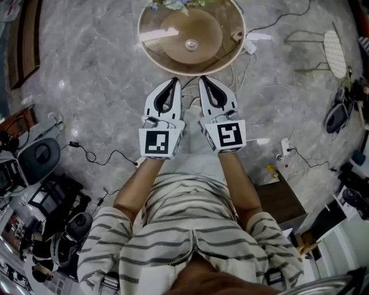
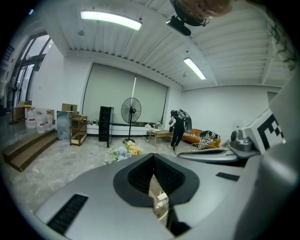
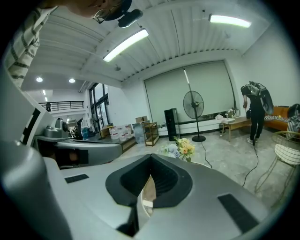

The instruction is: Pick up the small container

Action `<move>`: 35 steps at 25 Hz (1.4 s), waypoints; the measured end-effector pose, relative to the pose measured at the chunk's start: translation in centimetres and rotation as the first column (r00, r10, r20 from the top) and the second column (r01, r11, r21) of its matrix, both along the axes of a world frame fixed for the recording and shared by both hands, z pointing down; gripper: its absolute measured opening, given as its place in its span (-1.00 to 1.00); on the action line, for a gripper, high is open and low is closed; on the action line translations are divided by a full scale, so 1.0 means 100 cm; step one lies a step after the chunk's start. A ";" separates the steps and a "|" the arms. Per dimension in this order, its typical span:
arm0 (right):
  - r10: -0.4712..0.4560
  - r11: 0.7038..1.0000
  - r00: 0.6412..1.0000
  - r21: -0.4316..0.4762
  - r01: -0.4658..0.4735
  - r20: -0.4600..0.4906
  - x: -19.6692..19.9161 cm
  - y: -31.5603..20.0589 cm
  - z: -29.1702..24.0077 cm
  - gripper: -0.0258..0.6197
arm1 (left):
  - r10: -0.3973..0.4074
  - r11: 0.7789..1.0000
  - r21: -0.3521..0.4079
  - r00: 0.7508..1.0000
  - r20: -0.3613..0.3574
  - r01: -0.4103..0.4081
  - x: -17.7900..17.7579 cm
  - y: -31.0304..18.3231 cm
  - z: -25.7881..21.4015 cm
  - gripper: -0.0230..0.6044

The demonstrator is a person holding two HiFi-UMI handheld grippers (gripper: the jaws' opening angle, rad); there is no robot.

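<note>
A round glass-topped table [image 1: 151,50] stands on the floor just ahead of me. A small round object [image 1: 191,44], likely the small container, sits near its middle. I hold both grippers side by side at waist height, pointing at the table's near rim. The left gripper [image 1: 174,80] has its jaw tips together with nothing between them, and so has the right gripper [image 1: 203,79]. In the left gripper view the left gripper [image 2: 153,157] points over the table into the room. The right gripper [image 3: 150,157] does the same in its own view. In both, the jaws hide the container.
A bunch of flowers [image 1: 167,4] lies at the table's far edge. Cables and a power strip [image 1: 284,147] trail over the marble floor, and a white wire chair [image 1: 334,52] stands at the right. A standing fan [image 2: 131,111] and a person [image 2: 178,126] are across the room.
</note>
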State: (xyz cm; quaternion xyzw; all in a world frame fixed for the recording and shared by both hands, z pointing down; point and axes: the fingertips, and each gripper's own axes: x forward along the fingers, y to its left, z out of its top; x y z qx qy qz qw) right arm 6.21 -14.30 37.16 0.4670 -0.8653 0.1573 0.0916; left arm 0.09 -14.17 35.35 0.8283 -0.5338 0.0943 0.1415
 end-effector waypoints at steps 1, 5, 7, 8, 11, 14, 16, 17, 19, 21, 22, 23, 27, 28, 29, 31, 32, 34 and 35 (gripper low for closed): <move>0.002 1.000 1.000 -0.006 -0.002 0.001 -0.002 -0.005 0.007 -0.90 | 0.002 1.000 -0.005 1.000 0.000 -0.002 -0.001 -0.004 0.006 -0.93; 0.020 0.999 1.000 -0.025 -0.020 -0.014 -0.009 -0.025 0.041 -0.90 | 0.004 1.000 -0.022 1.000 -0.008 -0.004 -0.007 -0.019 0.037 -0.93; 0.031 0.999 0.999 -0.034 -0.032 -0.025 -0.011 -0.034 0.062 -0.90 | 0.009 0.999 -0.042 1.000 -0.009 -0.010 -0.009 -0.027 0.057 -0.93; 0.038 0.999 0.999 -0.038 -0.039 -0.026 -0.011 -0.038 0.073 -0.90 | 0.011 0.999 -0.053 1.000 -0.008 -0.011 -0.010 -0.032 0.068 -0.93; 0.067 0.996 0.997 -0.055 -0.069 -0.028 -0.011 -0.046 0.104 -0.90 | 0.017 0.997 -0.069 1.000 -0.008 -0.017 -0.014 -0.043 0.095 -0.93; 0.087 0.993 0.995 -0.074 -0.090 -0.042 -0.011 -0.055 0.133 -0.90 | 0.022 0.996 -0.085 1.000 -0.013 -0.023 -0.016 -0.052 0.120 -0.93; 0.102 0.990 0.994 -0.090 -0.106 -0.050 -0.010 -0.061 0.154 -0.90 | 0.025 0.996 -0.091 0.999 -0.021 -0.027 -0.014 -0.057 0.134 -0.93; 0.108 0.989 0.993 -0.098 -0.112 -0.052 -0.010 -0.064 0.165 -0.90 | 0.027 0.995 -0.095 0.999 -0.023 -0.029 -0.013 -0.059 0.141 -0.93; 0.117 0.986 0.992 -0.112 -0.122 -0.051 -0.008 -0.072 0.186 -0.90 | 0.027 0.994 -0.105 0.999 -0.026 -0.030 -0.012 -0.063 0.155 -0.93; 0.119 0.985 0.991 -0.122 -0.125 -0.057 -0.008 -0.078 0.204 -0.90 | 0.020 0.993 -0.119 0.999 -0.033 -0.024 -0.013 -0.067 0.167 -0.93; 0.117 0.984 0.991 -0.127 -0.123 -0.061 -0.009 -0.080 0.213 -0.90 | 0.021 0.992 -0.124 0.999 -0.034 -0.025 -0.014 -0.068 0.173 -0.93; 0.113 0.984 0.991 -0.132 -0.121 -0.066 -0.011 -0.082 0.223 -0.90 | 0.025 0.991 -0.128 0.999 -0.032 -0.029 -0.016 -0.069 0.178 -0.93; 0.110 0.979 0.991 -0.161 -0.121 -0.076 -0.014 -0.093 0.260 -0.79 | 0.036 0.988 -0.151 0.999 -0.025 -0.039 -0.019 -0.073 0.204 -0.93; 0.106 0.979 0.991 -0.165 -0.117 -0.077 -0.015 -0.095 0.268 -0.76 | 0.037 0.987 -0.157 0.999 -0.023 -0.040 -0.020 -0.074 0.210 -0.93; 0.099 0.980 0.992 -0.167 -0.111 -0.080 -0.017 -0.097 0.274 -0.67 | 0.038 0.986 -0.162 0.999 -0.020 -0.041 -0.020 -0.076 0.216 -0.93; 0.090 0.980 0.992 -0.170 -0.104 -0.088 -0.020 -0.102 0.284 -0.56 | 0.042 0.984 -0.171 0.999 -0.014 -0.044 -0.020 -0.078 0.227 -0.93; 0.090 0.980 0.992 -0.172 -0.105 -0.091 -0.020 -0.106 0.289 -0.53 | 0.042 0.984 -0.174 0.999 -0.013 -0.044 -0.020 -0.080 0.231 -0.93; 0.094 0.978 0.991 -0.176 -0.110 -0.096 -0.020 -0.113 0.298 -0.47 | 0.044 0.983 -0.177 0.999 -0.012 -0.045 -0.020 -0.085 0.240 -0.93; 0.094 0.978 0.991 -0.179 -0.111 -0.098 -0.020 -0.117 0.303 -0.43 | 0.049 0.983 -0.176 0.999 -0.009 -0.049 -0.019 -0.087 0.244 -0.93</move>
